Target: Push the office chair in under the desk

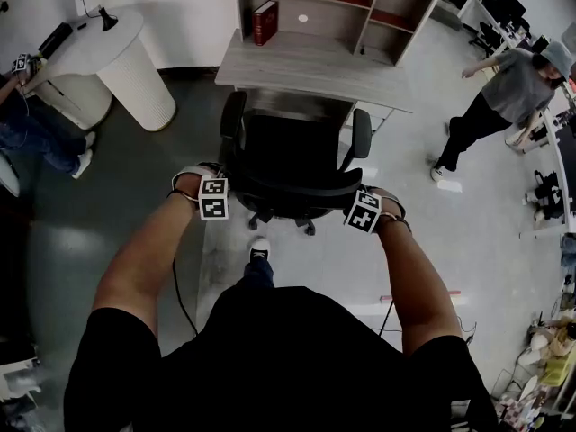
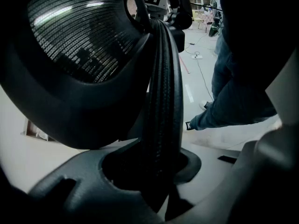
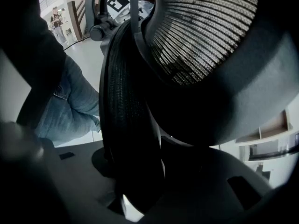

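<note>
Desk edge: The front edge of the desk (image 1: pixel 297 66) lies just over the front of the chair (image 1: pixel 292 151) seat. The two armrests sit close below that edge.
Room to move: I see bare floor (image 1: pixel 468 241) on both sides of the chair. A white round tub (image 1: pixel 135 61) stands well off to the left. A person (image 1: pixel 504 97) walks well off to the right, and another person (image 1: pixel 36 133) sits far left.
Floor: It is smooth and pale, with a darker patch on the left side.
Room: It is an office. A shelf (image 1: pixel 360 7) stands on the back of the desk, and a red book (image 1: pixel 265 22) stands in it.
Chair place: The black chair is in front of me, right up at the desk, with its wheels on the floor.
Chair way: The seat faces the desk and the back faces me. The top rim of the back runs side to side, from one gripper to the other.
Left gripper: The left gripper (image 2: pixel 159 171) points steeply down. Its jaws are partly closed and pinch the left end of the back's rim.
Right gripper: The right gripper (image 3: pixel 135 171) also points steeply down. Its jaws stand a bit wider and pinch the right end of the same rim.
My foot: One shoe (image 1: pixel 259 248) is on the floor just behind the chair.
</note>
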`<state>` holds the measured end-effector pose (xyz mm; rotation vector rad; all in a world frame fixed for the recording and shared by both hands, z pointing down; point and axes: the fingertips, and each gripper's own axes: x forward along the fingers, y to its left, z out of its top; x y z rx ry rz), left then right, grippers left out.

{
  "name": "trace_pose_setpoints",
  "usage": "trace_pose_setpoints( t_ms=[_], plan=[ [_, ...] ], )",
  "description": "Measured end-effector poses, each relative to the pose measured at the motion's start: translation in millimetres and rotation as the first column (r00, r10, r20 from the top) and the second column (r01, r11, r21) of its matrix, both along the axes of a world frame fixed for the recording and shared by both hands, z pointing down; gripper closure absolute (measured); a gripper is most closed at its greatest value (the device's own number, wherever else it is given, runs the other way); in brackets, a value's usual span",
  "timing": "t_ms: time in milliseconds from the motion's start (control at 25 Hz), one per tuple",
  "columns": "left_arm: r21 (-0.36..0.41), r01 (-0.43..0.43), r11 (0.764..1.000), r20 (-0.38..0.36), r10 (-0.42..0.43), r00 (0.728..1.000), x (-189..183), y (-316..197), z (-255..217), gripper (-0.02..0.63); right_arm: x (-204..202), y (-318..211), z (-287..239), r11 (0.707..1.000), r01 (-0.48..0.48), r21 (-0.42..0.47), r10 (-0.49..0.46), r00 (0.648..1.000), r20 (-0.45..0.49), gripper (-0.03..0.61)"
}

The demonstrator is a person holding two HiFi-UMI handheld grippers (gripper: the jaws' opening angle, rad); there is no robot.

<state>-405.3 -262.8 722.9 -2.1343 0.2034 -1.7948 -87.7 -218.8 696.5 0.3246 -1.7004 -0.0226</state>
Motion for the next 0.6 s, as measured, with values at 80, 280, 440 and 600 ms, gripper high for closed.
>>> trace_pose_setpoints(
  t_ms=[80,280,440,600],
  plan=[
    [0.000,0.002,1.000,-0.002,-0.002,1.000,3.9,-9.6,1.4,0.500,3.9,-10.2,0.2,1.000,0.000,0.005,0.000,1.000,-0.004,0.390],
    [0.003,0.000,1.000,-0.007,0.000,1.000,5.7,-29.1,0.9,0.503,5.6,-32.0,-0.6,1.000,0.000,0.010,0.000,1.000,-0.009,0.390],
    [0.004,-0.001,1.000,-0.007,0.001,1.000,8.4,-36.7,1.7,0.503,7.6,-39.7,0.0,1.000,0.002,0.009,-0.002,1.000,-0.006,0.390],
    [0.014,0.007,1.000,-0.022,-0.007,1.000,11.3,-38.6,0.9,0.503,9.8,-45.0,-1.2,1.000,0.017,0.009,-0.017,1.000,-0.007,0.388]
  ],
)
